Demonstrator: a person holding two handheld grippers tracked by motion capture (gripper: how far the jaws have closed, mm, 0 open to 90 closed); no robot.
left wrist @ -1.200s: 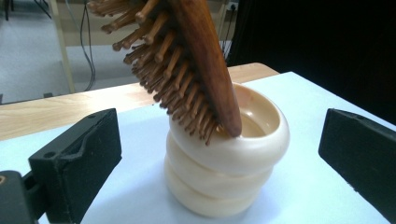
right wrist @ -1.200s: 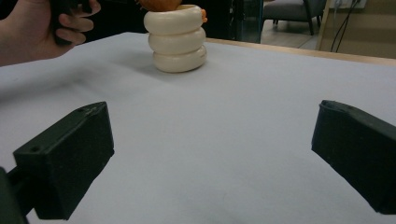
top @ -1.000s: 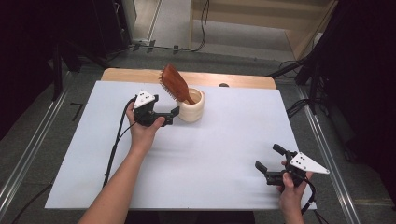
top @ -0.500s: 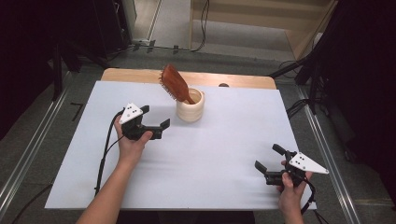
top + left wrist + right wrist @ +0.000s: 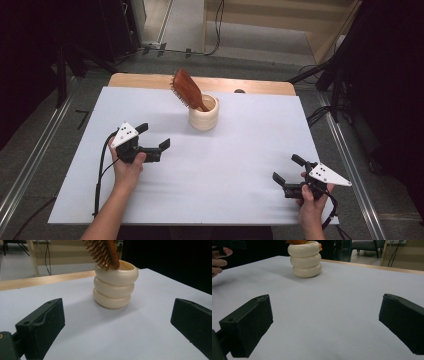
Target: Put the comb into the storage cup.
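A cream ribbed cup (image 5: pixel 204 115) stands at the back middle of the white table top (image 5: pixel 240 150). A brown wooden hairbrush (image 5: pixel 186 90) leans in it, bristles to the left. In the left gripper view the cup (image 5: pixel 115 285) and the brush (image 5: pixel 105 251) sit ahead, well beyond the jaws. My left gripper (image 5: pixel 154 137) is open and empty, to the cup's left and nearer the person. My right gripper (image 5: pixel 288 169) is open and empty near the front right corner. The cup (image 5: pixel 305 260) lies far off in the right gripper view.
A wooden board edge (image 5: pixel 150 80) runs along the table's back. Metal rails (image 5: pixel 35 160) flank both sides, and cables (image 5: pixel 325 112) lie on the floor at the right. The person's other hand (image 5: pixel 219 262) appears at the left of the right gripper view.
My left gripper has drawn back from the cup, moving left and toward the person, open and empty. The right gripper has stayed in place.
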